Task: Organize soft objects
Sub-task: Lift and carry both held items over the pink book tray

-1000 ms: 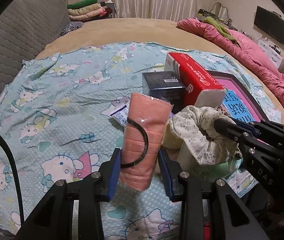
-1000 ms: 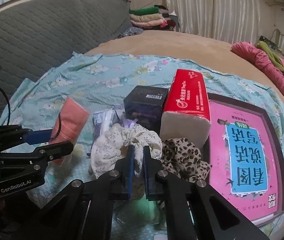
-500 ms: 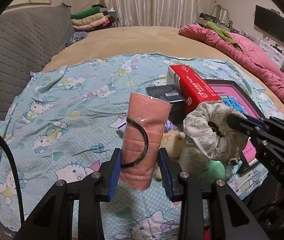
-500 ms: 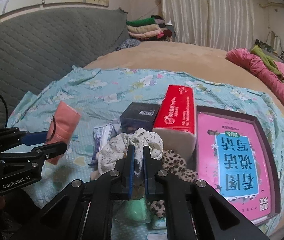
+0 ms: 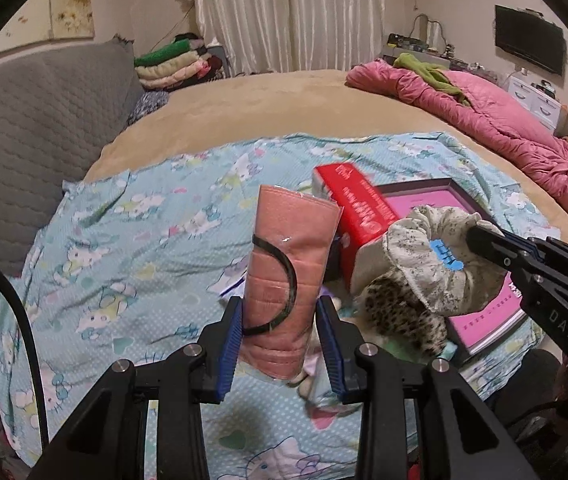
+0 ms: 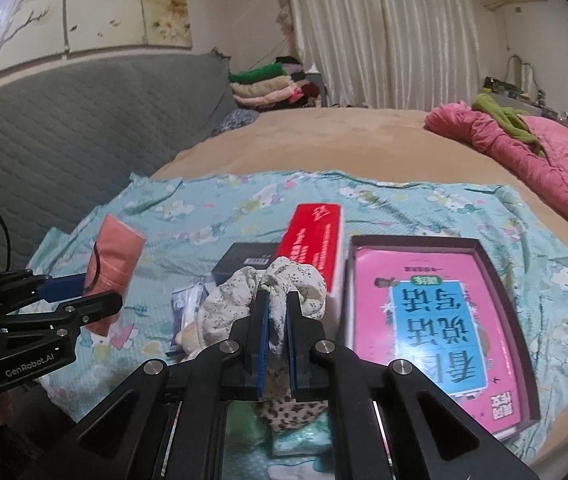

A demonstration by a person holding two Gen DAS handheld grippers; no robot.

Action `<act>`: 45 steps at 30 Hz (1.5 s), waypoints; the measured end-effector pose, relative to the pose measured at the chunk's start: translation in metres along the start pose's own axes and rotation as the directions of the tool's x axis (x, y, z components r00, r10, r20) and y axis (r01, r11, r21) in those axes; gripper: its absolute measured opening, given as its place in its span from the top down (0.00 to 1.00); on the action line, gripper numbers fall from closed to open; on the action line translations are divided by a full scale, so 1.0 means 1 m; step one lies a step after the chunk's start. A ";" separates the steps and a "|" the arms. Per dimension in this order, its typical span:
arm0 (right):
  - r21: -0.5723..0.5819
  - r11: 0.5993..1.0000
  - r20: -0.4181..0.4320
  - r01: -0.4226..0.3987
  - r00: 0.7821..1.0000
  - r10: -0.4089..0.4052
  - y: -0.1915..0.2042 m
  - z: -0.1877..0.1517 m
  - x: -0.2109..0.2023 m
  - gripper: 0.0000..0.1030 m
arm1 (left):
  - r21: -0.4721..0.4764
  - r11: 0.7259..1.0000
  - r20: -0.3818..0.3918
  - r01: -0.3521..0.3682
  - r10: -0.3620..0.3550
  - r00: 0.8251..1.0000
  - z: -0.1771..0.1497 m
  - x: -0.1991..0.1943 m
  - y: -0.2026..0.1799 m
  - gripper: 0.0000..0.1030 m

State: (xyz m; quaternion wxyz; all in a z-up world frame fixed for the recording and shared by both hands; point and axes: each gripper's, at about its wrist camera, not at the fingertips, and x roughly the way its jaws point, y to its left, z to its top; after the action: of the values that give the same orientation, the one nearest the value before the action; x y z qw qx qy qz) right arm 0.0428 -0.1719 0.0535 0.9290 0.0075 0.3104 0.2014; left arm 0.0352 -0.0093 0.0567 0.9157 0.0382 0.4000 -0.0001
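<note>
Pink wrapped cloth roll [image 5: 284,284] upright between pads of left gripper [image 5: 280,344], clamped, lifted above cartoon sheet [image 5: 124,280]. Right gripper [image 6: 275,316] pinched on floral scrunchie [image 6: 240,300], raised over leopard scrunchie [image 5: 400,308], near red tissue pack [image 6: 316,240]. Advice: keep squeeze light, carry both clear of pile, set down apart, release only once resting.

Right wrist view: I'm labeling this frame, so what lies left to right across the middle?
left gripper → pink packaged cloth → black box → floral scrunchie → red tissue pack → pink book box
</note>
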 end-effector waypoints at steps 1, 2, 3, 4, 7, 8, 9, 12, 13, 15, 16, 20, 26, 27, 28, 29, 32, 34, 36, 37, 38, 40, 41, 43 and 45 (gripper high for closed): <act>0.008 1.000 0.007 0.003 1.000 -0.003 -0.004 0.001 -0.003 0.93 | 0.011 1.000 0.007 0.000 -0.001 1.000 0.003 -0.003 -0.006 0.64; 0.015 1.000 0.012 0.006 1.000 -0.006 -0.007 0.002 -0.006 0.93 | 0.018 1.000 0.013 0.000 0.000 1.000 0.006 -0.005 -0.011 0.64; 0.023 1.000 0.020 0.013 1.000 -0.013 -0.011 0.002 -0.009 0.93 | 0.029 1.000 0.019 -0.004 0.003 1.000 0.009 -0.007 -0.017 0.64; 0.035 0.999 0.028 0.016 0.999 -0.017 -0.017 0.003 -0.013 0.93 | 0.041 0.999 0.026 -0.006 0.005 1.000 0.012 -0.009 -0.023 0.64; 0.063 0.998 0.047 0.029 0.998 -0.032 -0.030 0.003 -0.022 0.93 | 0.068 0.998 0.038 -0.002 -0.001 0.999 0.019 -0.014 -0.037 0.64; 0.071 0.997 0.052 0.033 0.998 -0.037 -0.035 0.003 -0.025 0.93 | 0.077 0.997 0.041 -0.002 -0.001 0.999 0.022 -0.015 -0.043 0.64; 0.081 0.996 0.057 0.037 0.997 -0.042 -0.039 0.004 -0.027 0.93 | 0.086 0.996 0.045 -0.002 -0.001 0.999 0.024 -0.016 -0.048 0.64; 0.110 0.993 0.074 0.052 0.995 -0.060 -0.054 0.003 -0.035 0.93 | 0.112 0.994 0.055 -0.002 -0.005 0.998 0.029 -0.019 -0.061 0.64; 0.119 0.991 0.078 0.055 0.995 -0.065 -0.058 0.004 -0.037 0.93 | 0.119 0.993 0.057 -0.001 -0.005 0.998 0.030 -0.019 -0.065 0.64; 0.135 0.989 0.087 0.065 0.993 -0.077 -0.067 0.003 -0.042 0.93 | 0.130 0.991 0.060 0.002 -0.010 0.998 0.034 -0.020 -0.074 0.64; 0.140 0.988 0.089 0.068 0.993 -0.081 -0.070 0.002 -0.044 0.93 | 0.137 0.991 0.060 0.002 -0.010 0.998 0.035 -0.020 -0.076 0.64; 0.174 0.981 0.099 0.085 0.990 -0.103 -0.087 0.000 -0.050 0.93 | 0.158 0.987 0.059 0.006 -0.016 0.998 0.038 -0.018 -0.089 0.64; 0.221 0.969 0.100 0.106 0.986 -0.131 -0.108 -0.006 -0.055 0.93 | 0.190 0.982 0.048 0.012 -0.022 0.999 0.040 -0.011 -0.108 0.64; 0.229 0.967 0.099 0.110 0.986 -0.136 -0.111 -0.007 -0.055 0.93 | 0.195 0.981 0.045 0.012 -0.022 0.999 0.041 -0.009 -0.112 0.64; 0.237 0.964 0.093 0.117 0.985 -0.142 -0.115 -0.009 -0.055 0.93 | 0.202 0.979 0.041 0.015 -0.024 0.999 0.041 -0.007 -0.116 0.64; 0.243 0.963 0.091 0.120 0.985 -0.146 -0.118 -0.010 -0.055 0.93 | 0.206 0.978 0.038 0.017 -0.025 0.999 0.041 -0.005 -0.119 0.64; 0.263 0.956 0.080 0.132 0.984 -0.158 -0.129 -0.014 -0.054 0.93 | 0.225 0.974 0.022 0.024 -0.029 0.999 0.042 0.003 -0.129 0.64; 0.279 0.950 0.073 0.137 0.984 -0.163 -0.137 -0.016 -0.053 0.93 | 0.236 0.971 0.015 0.027 -0.032 0.999 0.042 0.007 -0.137 0.64; 0.290 0.946 0.069 0.143 0.983 -0.169 -0.143 -0.019 -0.053 0.93 | 0.246 0.969 0.009 0.032 -0.035 0.999 0.042 0.011 -0.143 0.64; 0.293 0.945 0.066 0.147 0.983 -0.174 -0.145 -0.020 -0.052 0.93 | 0.252 0.967 0.006 0.032 -0.035 0.999 0.042 0.014 -0.147 0.64; 0.295 0.943 0.061 0.155 0.982 -0.180 -0.148 -0.021 -0.051 0.93 | 0.256 0.966 0.001 0.036 -0.037 0.999 0.042 0.016 -0.151 0.64; 0.307 0.938 0.052 0.160 0.981 -0.184 -0.154 -0.024 -0.050 0.93 | 0.264 0.964 -0.007 0.042 -0.041 0.999 0.043 0.021 -0.160 0.64; 0.312 0.936 0.048 0.163 0.981 -0.187 -0.157 -0.025 -0.050 0.93 | 0.270 0.962 -0.014 0.046 -0.044 0.999 0.043 0.025 -0.164 0.64; 0.318 0.932 0.037 0.172 0.980 -0.193 -0.162 -0.027 -0.048 0.93 | 0.277 0.959 -0.021 0.053 -0.050 0.999 0.043 0.030 -0.170 0.64; 0.327 0.927 0.019 0.181 0.980 -0.198 -0.169 -0.031 -0.045 0.93 | 0.283 0.957 -0.030 0.062 -0.056 0.998 0.042 0.036 -0.177 0.64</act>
State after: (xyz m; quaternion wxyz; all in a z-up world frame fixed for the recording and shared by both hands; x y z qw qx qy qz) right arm 0.0544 -0.3473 0.0310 0.9379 0.1349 0.3146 0.0567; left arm 0.0853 -0.1878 0.0464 0.8959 0.1572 0.4068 -0.0845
